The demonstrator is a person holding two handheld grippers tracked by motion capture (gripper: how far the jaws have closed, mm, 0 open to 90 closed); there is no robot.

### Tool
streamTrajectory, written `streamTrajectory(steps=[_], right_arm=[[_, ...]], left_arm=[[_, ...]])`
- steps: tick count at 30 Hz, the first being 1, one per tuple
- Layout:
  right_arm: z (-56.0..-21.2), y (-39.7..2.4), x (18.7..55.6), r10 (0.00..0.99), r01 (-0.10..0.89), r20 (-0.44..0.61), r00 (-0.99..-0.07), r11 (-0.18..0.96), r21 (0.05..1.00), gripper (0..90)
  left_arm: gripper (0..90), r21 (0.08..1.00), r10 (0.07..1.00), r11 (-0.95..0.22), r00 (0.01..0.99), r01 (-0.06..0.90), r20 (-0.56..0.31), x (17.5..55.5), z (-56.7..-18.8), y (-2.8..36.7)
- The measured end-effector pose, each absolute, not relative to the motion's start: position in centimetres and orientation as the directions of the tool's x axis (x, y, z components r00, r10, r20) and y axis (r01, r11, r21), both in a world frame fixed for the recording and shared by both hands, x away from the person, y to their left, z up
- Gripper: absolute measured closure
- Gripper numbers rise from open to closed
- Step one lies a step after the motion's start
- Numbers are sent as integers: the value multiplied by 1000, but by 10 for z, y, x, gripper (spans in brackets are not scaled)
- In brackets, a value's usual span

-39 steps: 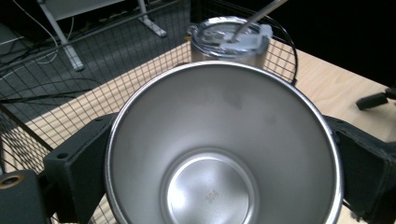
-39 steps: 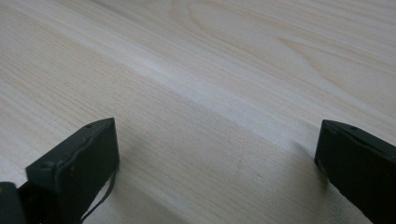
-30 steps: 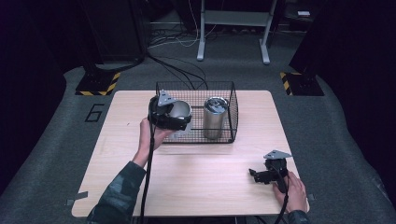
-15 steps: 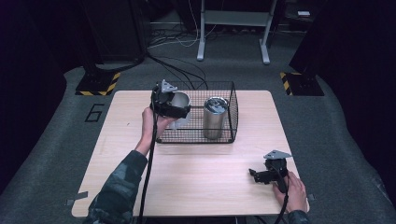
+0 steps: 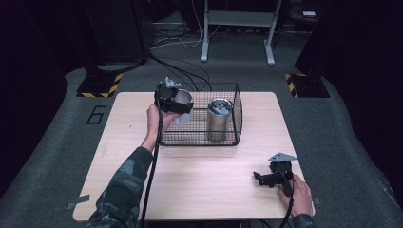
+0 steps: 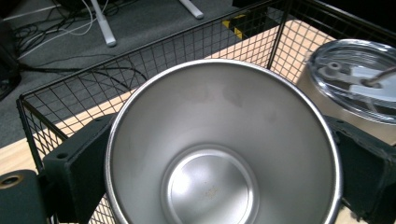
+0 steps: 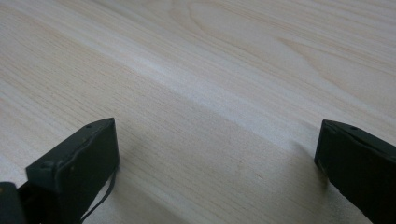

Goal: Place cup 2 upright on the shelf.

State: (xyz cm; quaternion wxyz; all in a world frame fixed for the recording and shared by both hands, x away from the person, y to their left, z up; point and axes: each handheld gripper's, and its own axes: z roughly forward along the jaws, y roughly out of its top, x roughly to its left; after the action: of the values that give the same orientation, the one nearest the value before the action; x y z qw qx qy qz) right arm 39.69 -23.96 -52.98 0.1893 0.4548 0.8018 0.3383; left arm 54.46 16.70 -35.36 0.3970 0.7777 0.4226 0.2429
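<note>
The left gripper clamps an open, shiny steel cup at the left end of the black wire basket, beside a lidded steel tumbler. The right gripper rests wide open near the wooden table's front right corner.

— How much room is there inside the wire basket?

— Little on its right: the lidded tumbler stands upright there, near the right wall. The left half is taken at the rim by the left gripper and the steel cup clamped between its jaws.

— And the table in front?

— Bare wood from the basket's front wall to the near edge; only the right gripper, jaws spread, rests near the right corner.
</note>
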Motion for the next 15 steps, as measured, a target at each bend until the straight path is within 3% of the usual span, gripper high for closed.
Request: streamTrajectory(steps=[15], right_arm=[[-530,-240,397,857,598,2,-515,359,716,0]], left_arm=[[58,786,872,-325,489,525,34,568,-379,166]])
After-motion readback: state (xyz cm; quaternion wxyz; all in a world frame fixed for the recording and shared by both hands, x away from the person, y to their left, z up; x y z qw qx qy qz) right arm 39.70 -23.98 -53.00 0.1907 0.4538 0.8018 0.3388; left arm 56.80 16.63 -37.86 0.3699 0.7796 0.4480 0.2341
